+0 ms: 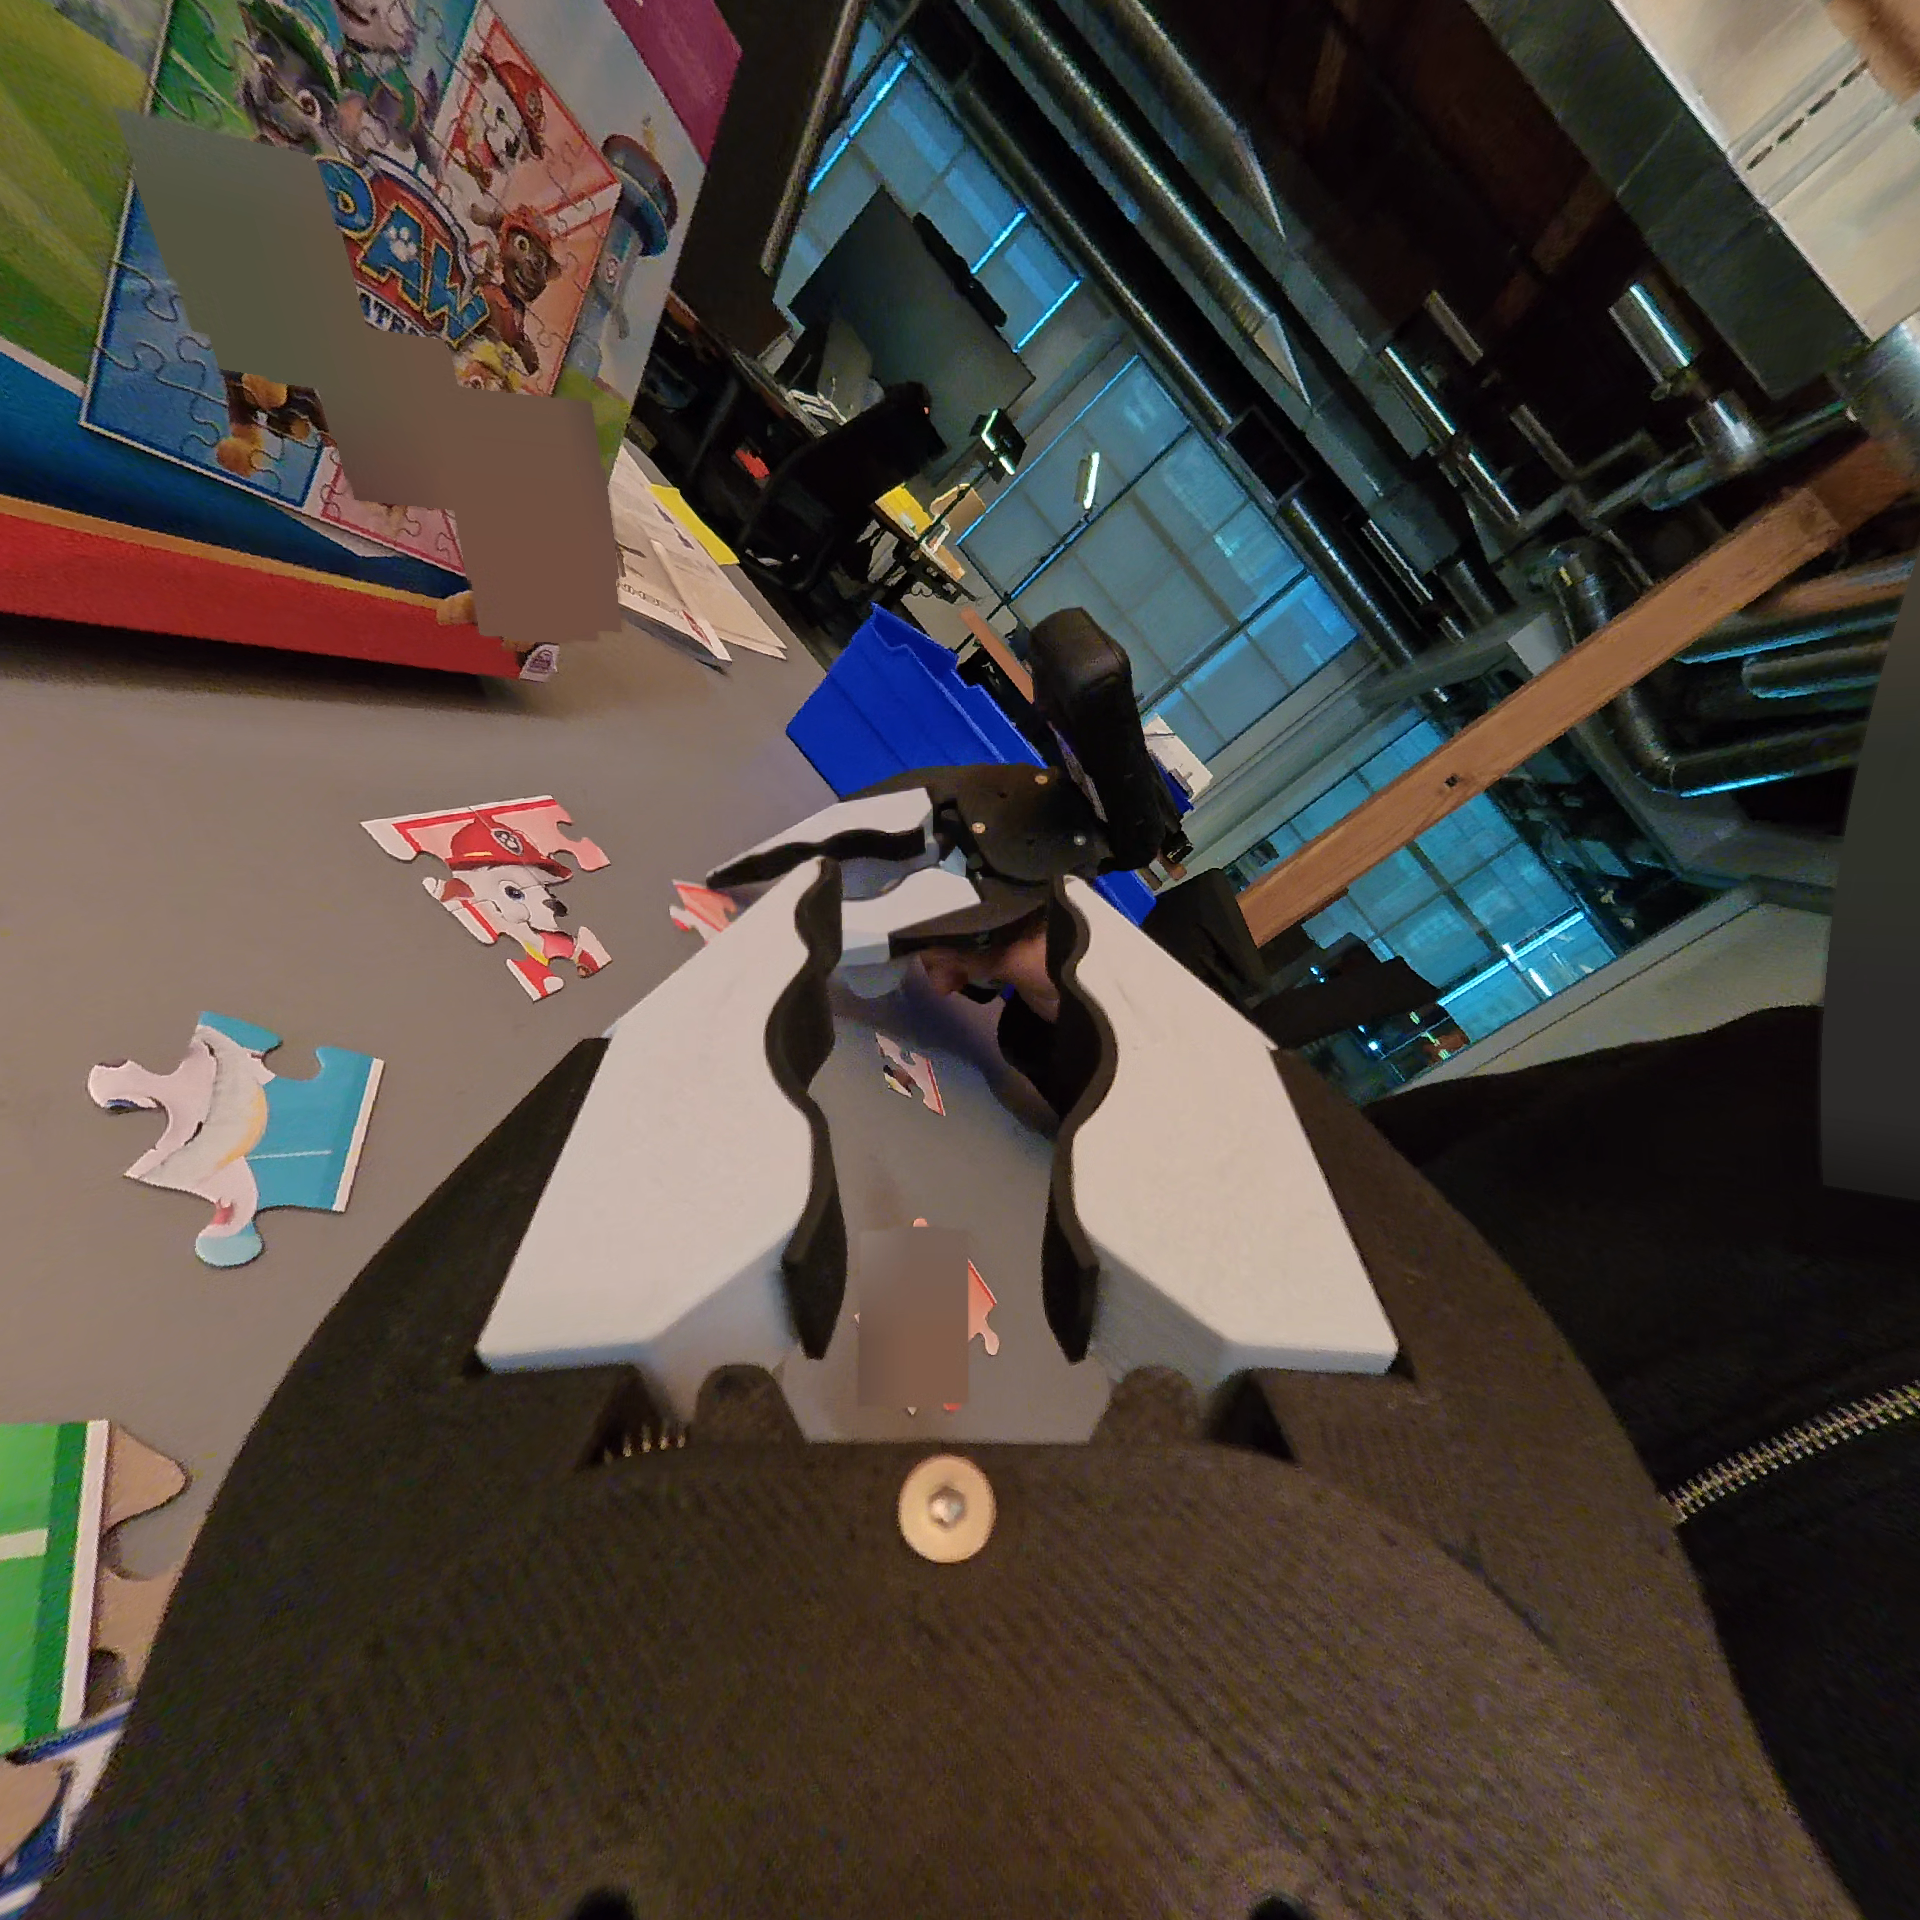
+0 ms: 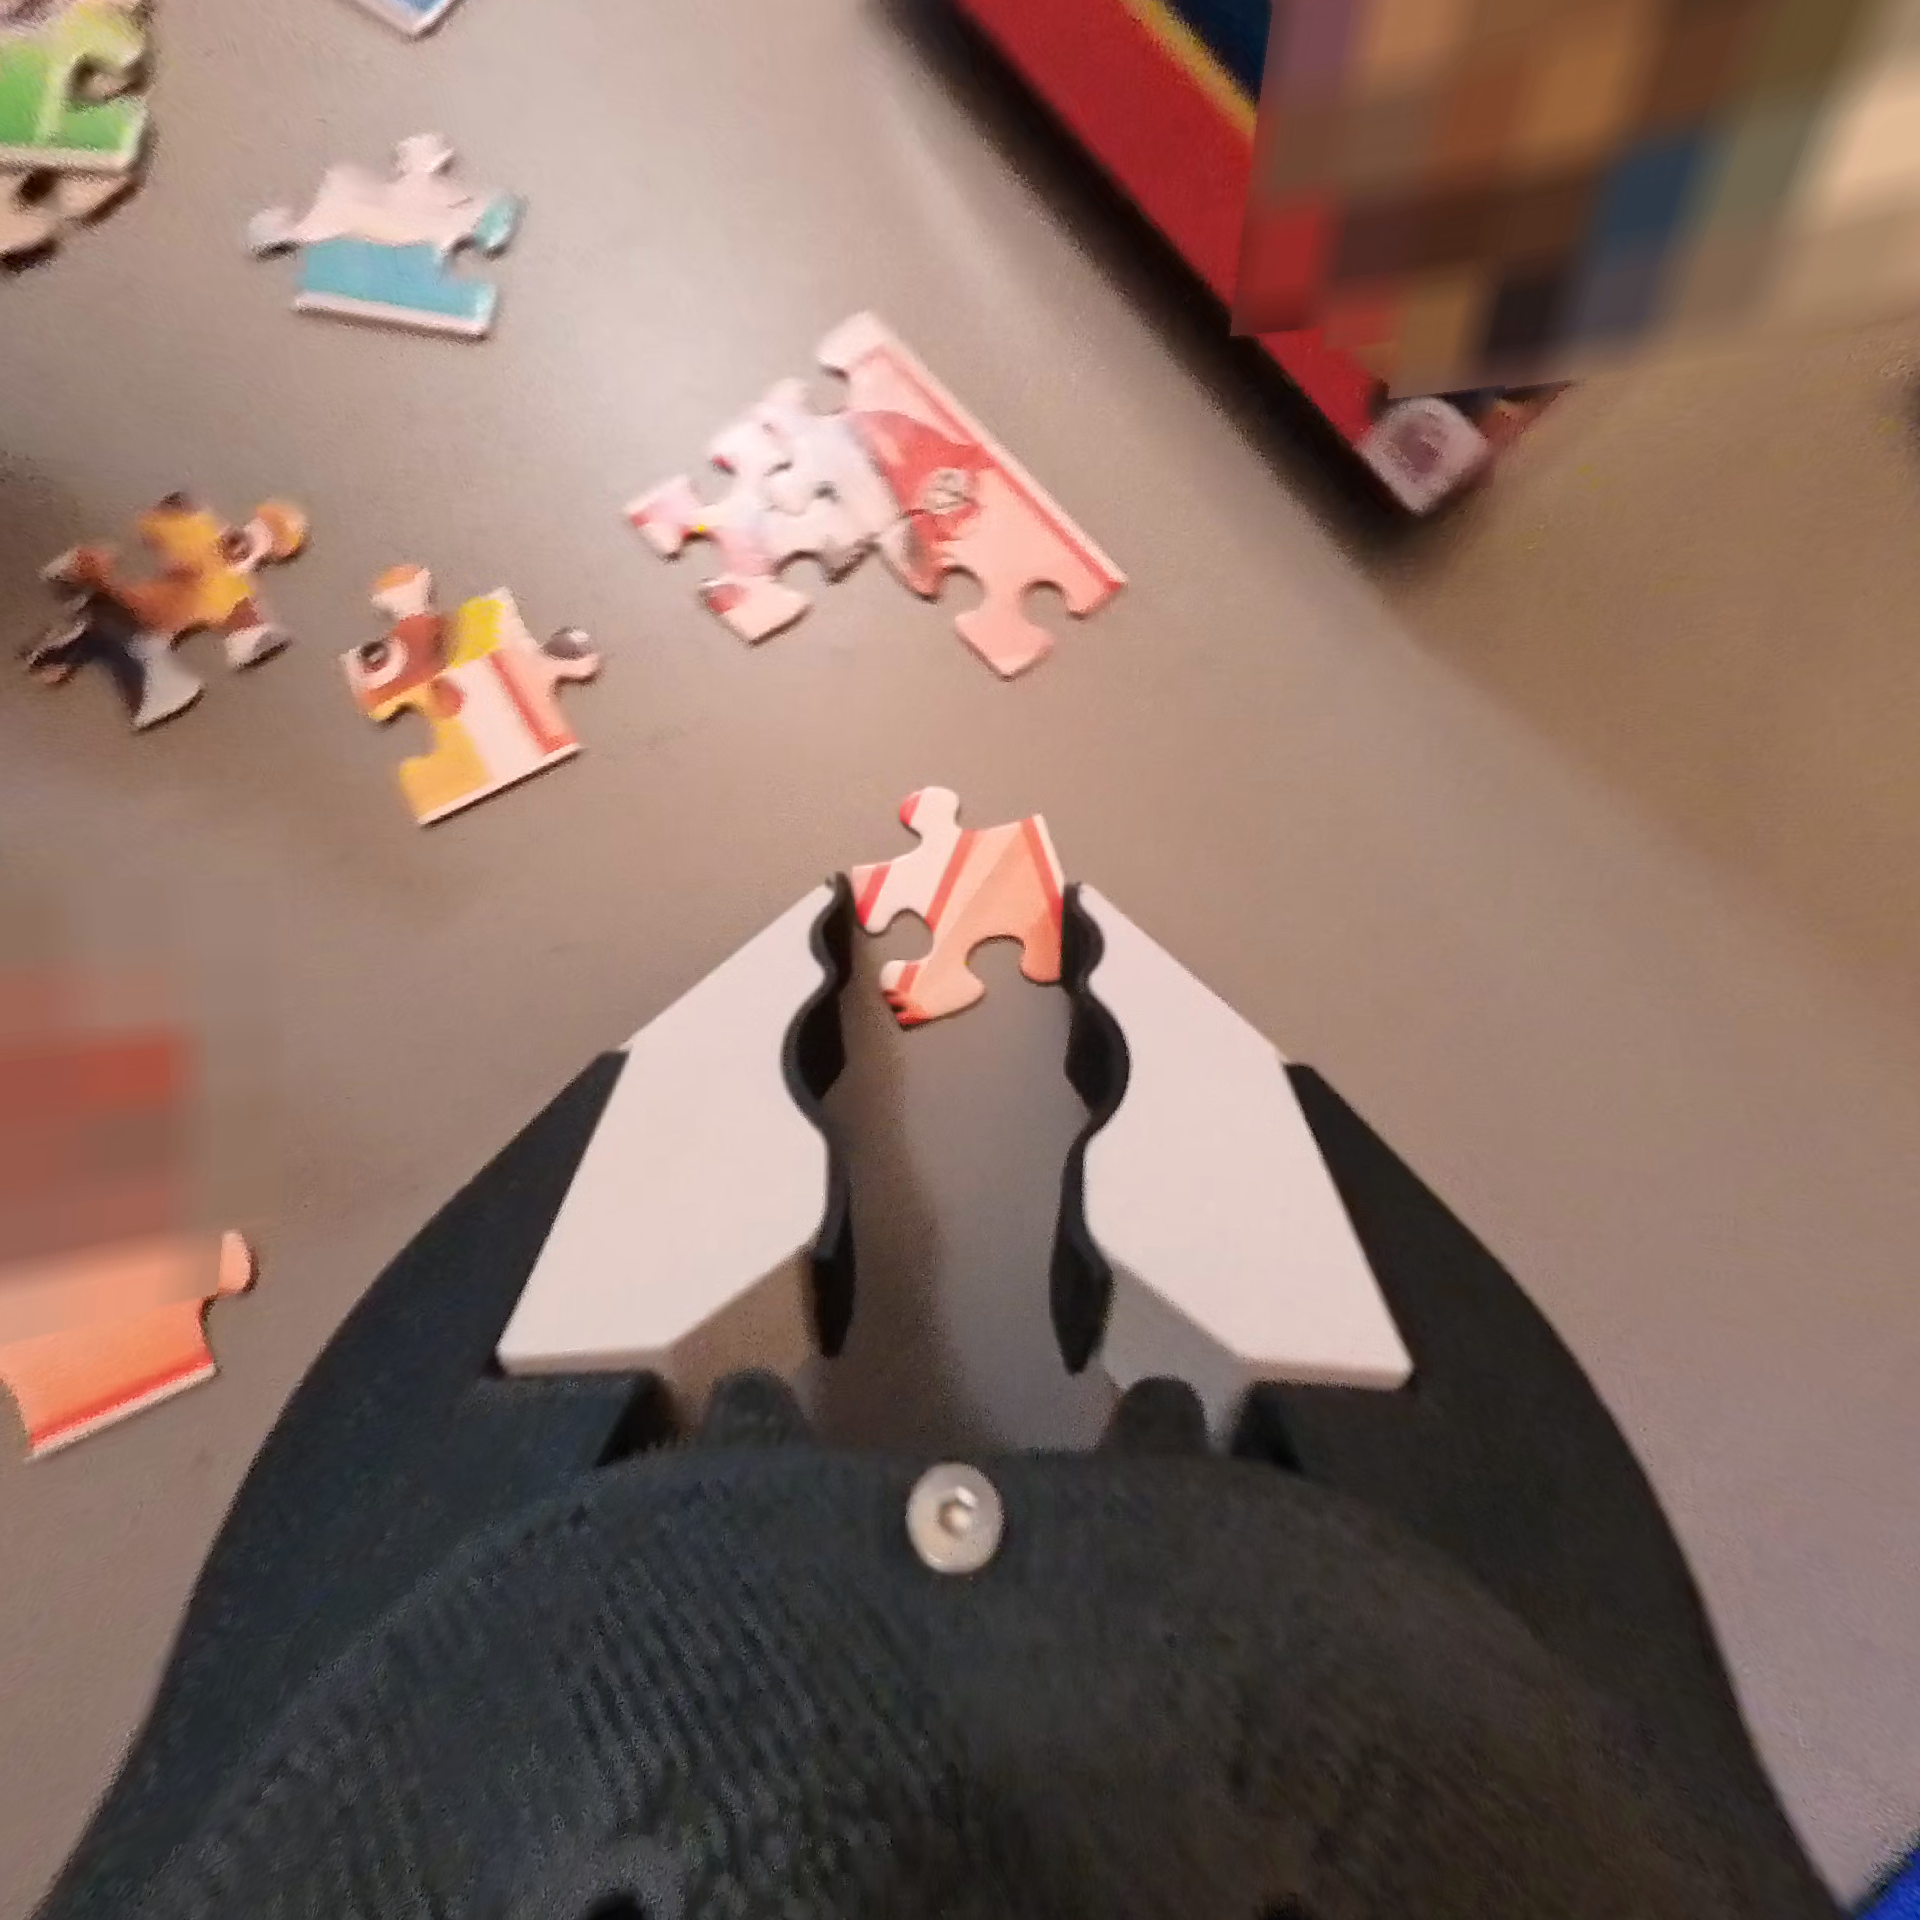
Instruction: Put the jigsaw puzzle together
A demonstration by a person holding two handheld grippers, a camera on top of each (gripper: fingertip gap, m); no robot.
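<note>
Hovering tilted over the grey desk (image 1: 208,748), the left gripper (image 1: 943,883) has its fingers parted with nothing between them; only the desk and a few loose pieces show through the gap. Away from the red puzzle box (image 1: 260,603), toward this gripper, lie a joined cluster showing a white dog in a red helmet (image 1: 509,883) and a single blue-and-white piece (image 1: 249,1122). A blue bin (image 1: 894,707) stands past the box's near corner.

The right gripper (image 2: 956,896) is the one nearer the pink striped puzzle piece (image 2: 977,914), which sits right at its fingertips. Both fingers (image 2: 1081,935) are closed against the piece's opposite sides, gripping it: the straight striped edge meets the right finger, a corner meets the left. The piece lies flat across the gap, its round knob pointing straight ahead, away from the gripper and toward the dog cluster (image 2: 883,499), which lies between it and the box (image 2: 1122,114). The piece looks sharp while the desk below is blurred, so I judge it lifted clear of the surface.
</note>
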